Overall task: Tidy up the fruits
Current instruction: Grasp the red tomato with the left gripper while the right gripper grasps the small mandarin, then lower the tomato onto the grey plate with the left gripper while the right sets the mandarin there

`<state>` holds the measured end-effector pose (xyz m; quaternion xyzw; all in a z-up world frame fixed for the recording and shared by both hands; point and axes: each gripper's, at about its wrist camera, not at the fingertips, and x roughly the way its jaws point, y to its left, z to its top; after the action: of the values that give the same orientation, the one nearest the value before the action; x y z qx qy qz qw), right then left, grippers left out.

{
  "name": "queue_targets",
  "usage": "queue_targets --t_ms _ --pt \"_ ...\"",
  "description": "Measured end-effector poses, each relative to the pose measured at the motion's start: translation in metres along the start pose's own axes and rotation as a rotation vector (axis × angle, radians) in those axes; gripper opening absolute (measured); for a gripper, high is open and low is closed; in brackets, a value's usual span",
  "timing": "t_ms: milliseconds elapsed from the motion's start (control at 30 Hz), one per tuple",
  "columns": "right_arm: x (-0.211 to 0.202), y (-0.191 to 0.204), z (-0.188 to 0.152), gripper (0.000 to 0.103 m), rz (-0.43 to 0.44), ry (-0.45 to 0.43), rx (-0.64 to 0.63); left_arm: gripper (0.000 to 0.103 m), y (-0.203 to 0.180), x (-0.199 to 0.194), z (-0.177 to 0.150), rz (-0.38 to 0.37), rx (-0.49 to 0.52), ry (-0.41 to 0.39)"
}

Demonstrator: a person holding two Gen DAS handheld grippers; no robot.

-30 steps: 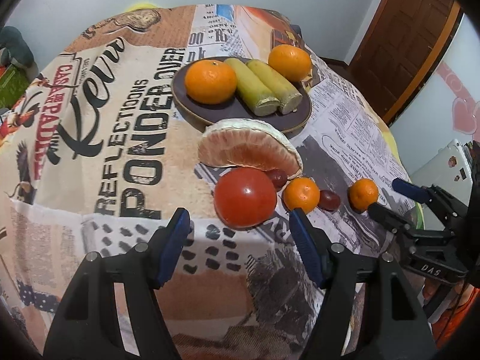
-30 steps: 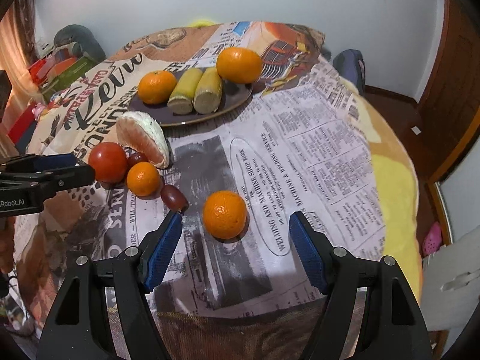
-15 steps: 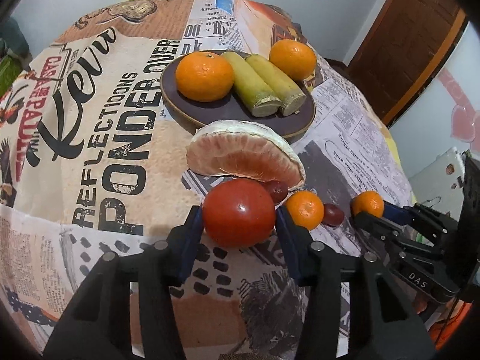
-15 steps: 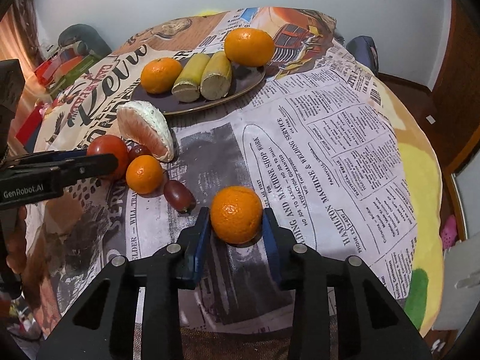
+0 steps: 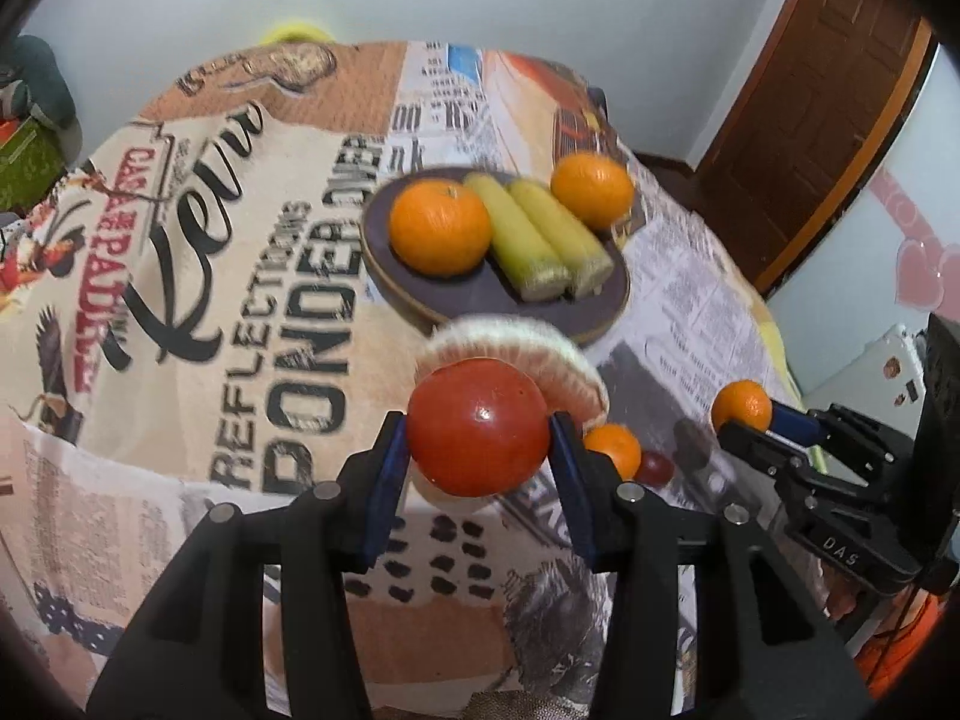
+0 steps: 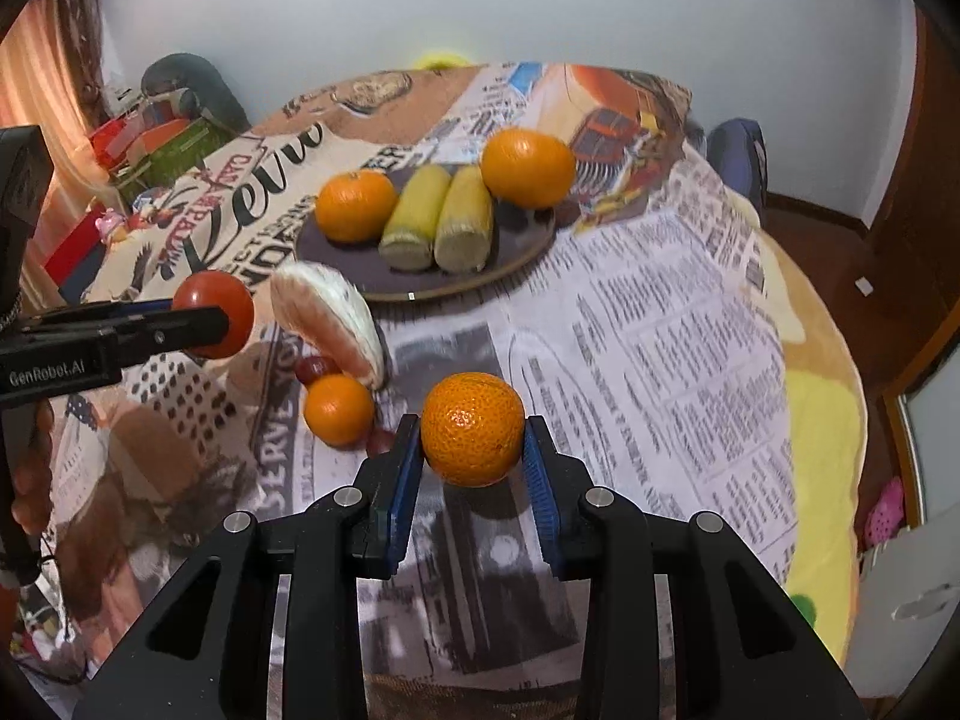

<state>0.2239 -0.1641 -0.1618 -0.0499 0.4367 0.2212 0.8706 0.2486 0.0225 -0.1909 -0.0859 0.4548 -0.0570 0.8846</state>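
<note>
My left tongs (image 5: 480, 429) gripped the tomato (image 5: 478, 426), my right tongs (image 6: 472, 432) the tangerine (image 6: 472, 429); the plate (image 5: 456, 294) lay straight ahead, frame centre, nearer the left.

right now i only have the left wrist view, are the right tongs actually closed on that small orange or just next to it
observer: Closed on it. In the right wrist view both pads of the right tongs press against the sides of the small orange.
operator: ok, anything hidden behind my tomato
observer: Yes, a red grape sits against the pomelo wedge, just beyond the loose mandarin.
</note>
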Motion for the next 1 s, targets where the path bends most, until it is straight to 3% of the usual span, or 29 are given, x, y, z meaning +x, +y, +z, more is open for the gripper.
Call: queue_targets --t_ms 367,700,1000 --pt "0.002 -0.004 0.031 0.031 -0.002 -0.066 0.001 0.047 -0.005 -0.002 0.034 -0.027 0.007 -0.062" --pt "0.022 -0.02 0.053 0.031 -0.011 -0.079 0.027 0.047 -0.017 0.033 0.054 -0.045 0.035 -0.044" --pt "0.062 -0.026 0.083 0.031 -0.015 -0.061 0.018 0.047 -0.012 0.066 0.062 -0.015 0.022 -0.01"
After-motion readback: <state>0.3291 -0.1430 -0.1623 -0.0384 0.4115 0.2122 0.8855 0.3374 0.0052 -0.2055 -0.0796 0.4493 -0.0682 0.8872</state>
